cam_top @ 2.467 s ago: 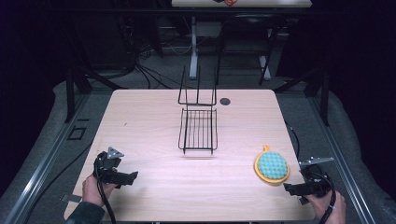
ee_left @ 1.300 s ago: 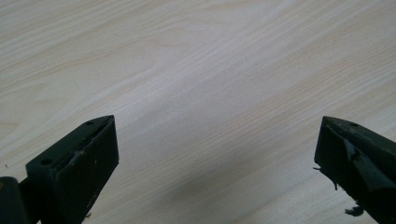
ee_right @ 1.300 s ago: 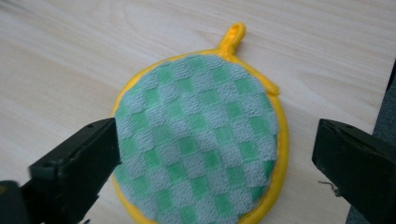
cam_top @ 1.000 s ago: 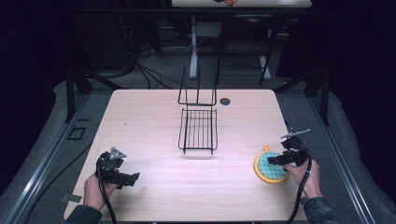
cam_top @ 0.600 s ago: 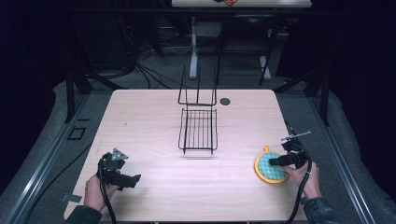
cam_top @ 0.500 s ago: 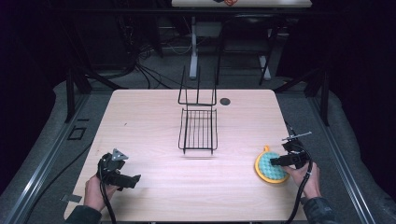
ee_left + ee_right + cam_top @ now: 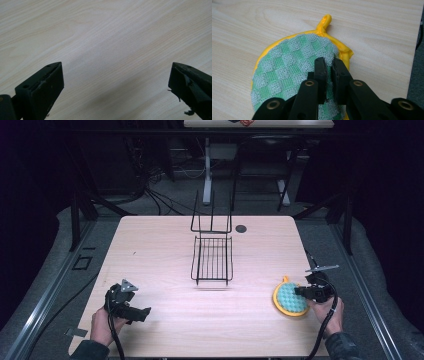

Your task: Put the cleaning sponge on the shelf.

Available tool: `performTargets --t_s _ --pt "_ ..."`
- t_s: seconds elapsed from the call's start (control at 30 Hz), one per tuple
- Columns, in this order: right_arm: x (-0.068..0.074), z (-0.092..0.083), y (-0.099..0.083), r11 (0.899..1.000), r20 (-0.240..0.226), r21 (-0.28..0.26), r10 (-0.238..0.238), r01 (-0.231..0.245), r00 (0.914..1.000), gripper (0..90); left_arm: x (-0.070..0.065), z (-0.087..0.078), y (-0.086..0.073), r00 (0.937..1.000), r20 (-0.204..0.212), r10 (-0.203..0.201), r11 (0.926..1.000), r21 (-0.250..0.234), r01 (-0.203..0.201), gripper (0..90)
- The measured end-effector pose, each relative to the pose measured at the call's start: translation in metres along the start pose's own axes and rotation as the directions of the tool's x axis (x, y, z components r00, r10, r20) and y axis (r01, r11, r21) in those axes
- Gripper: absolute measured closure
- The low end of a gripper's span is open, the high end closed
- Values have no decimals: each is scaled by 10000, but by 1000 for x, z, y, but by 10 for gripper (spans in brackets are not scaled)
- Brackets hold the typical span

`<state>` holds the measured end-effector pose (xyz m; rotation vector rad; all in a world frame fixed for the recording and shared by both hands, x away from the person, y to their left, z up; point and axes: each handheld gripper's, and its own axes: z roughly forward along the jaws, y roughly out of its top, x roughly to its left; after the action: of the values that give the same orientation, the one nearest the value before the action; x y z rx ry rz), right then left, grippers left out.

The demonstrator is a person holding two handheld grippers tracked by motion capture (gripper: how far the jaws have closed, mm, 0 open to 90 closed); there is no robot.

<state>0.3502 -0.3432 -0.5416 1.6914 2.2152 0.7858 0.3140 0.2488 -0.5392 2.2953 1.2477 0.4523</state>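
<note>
Counting from above, I see one wire rack (image 7: 212,257) mid-tabletop (image 7: 150,250), one round yellow-rimmed green potholder (image 7: 290,299) near the right edge, and two tools. My right hand-held gripper (image 7: 329,72) has just been closing and pinches the potholder's rim; its close view shows the checked weave and loop. My left hand-held gripper (image 7: 115,82) gapes over bare wood.

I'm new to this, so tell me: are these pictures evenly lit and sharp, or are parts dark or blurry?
High view: the table is brightly lit, the room around it nearly black. Left gripper view: wood grain sharp, a soft shadow between the near jaws. Right gripper view: the pot holder is crisp, evenly lit, no glare.
</note>
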Motion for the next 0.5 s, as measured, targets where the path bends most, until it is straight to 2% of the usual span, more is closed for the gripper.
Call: performTargets --t_s 0.3,0.5 --pt "5 -14 4 9995 -100 -264 -155 152 9998 863 -1 -3 1 10000 83 -32 10000 -84 33 0" --pt "13 -26 9 9968 -302 -729 -340 317 9990 864 -1 -1 1 10000 14 -79 9999 -129 79 0"
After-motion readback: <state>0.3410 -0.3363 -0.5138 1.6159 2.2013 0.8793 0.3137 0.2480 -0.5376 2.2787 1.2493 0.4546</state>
